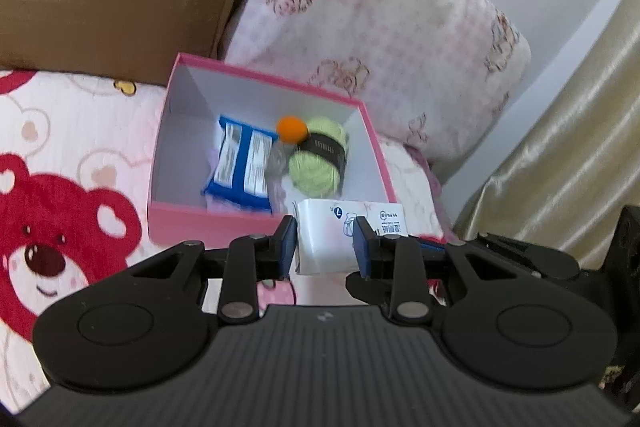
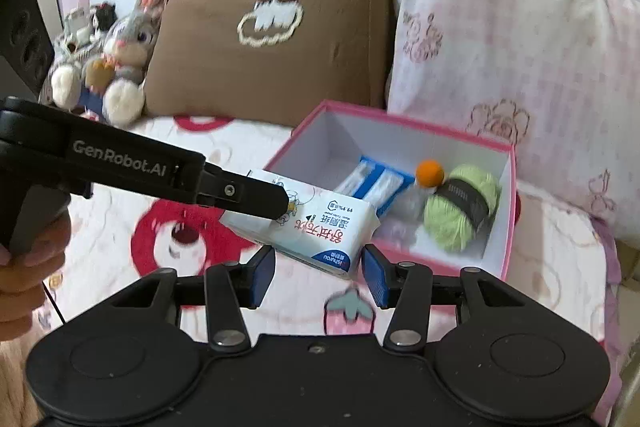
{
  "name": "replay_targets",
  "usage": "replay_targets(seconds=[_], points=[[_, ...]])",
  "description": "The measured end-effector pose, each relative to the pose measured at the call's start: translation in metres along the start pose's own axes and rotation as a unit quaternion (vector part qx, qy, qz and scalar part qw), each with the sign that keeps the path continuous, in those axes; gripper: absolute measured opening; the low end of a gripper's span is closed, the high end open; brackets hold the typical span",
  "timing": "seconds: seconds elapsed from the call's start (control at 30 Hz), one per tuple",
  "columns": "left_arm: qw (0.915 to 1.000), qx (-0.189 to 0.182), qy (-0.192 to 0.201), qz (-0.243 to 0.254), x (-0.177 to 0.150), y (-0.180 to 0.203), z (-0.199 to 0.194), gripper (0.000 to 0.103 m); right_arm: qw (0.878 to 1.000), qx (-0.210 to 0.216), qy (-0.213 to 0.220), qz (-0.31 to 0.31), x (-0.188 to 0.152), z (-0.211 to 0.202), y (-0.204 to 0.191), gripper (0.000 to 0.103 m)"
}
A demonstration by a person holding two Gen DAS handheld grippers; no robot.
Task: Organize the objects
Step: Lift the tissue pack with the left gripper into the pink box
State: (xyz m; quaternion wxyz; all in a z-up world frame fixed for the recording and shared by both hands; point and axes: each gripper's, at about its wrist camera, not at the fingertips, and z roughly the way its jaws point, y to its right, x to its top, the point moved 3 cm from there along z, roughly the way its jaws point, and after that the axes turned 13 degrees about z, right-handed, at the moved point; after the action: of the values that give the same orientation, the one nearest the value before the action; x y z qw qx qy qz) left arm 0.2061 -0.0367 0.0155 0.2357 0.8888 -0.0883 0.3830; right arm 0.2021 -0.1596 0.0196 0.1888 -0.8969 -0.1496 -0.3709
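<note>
Here the pink box (image 1: 208,223) is the landmark: it sits open on the bear-print bedspread (image 1: 60,155), with a brown cushion (image 2: 264,67) and a pink checked pillow (image 2: 500,67) propped behind it and a plush rabbit (image 2: 124,67) well off to the cushion's far side. Inside the box lie a blue snack packet (image 1: 240,163), a skein of green yarn (image 1: 316,163) with a black band, and a small orange ball (image 1: 292,129) touching the yarn. The task's thing, a white soft pack of wet tissues (image 2: 316,227), hangs in the air just in front of the box's near wall, outside it. The left gripper (image 1: 326,243) is clamped narrowly across the pack, pads pressing its sides. The right gripper (image 2: 318,275) stands half wide just below the pack's blue-printed end; its pads appear not to touch it. I judge the pack light, squashy and film-wrapped, so somewhat slippery; it will dent under pressure and sag from an end grip. Hold it across the short sides near its middle.
</note>
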Motion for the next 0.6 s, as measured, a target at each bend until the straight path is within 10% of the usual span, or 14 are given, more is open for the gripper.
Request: replay_targets(seconds=[0.6], points=[[0.9951, 0.077, -0.062, -0.008, 0.063, -0.072, 0.119, 0.030, 0.992, 0.000, -0.065, 0.105, 0.066, 0.133, 0.050, 0.049]])
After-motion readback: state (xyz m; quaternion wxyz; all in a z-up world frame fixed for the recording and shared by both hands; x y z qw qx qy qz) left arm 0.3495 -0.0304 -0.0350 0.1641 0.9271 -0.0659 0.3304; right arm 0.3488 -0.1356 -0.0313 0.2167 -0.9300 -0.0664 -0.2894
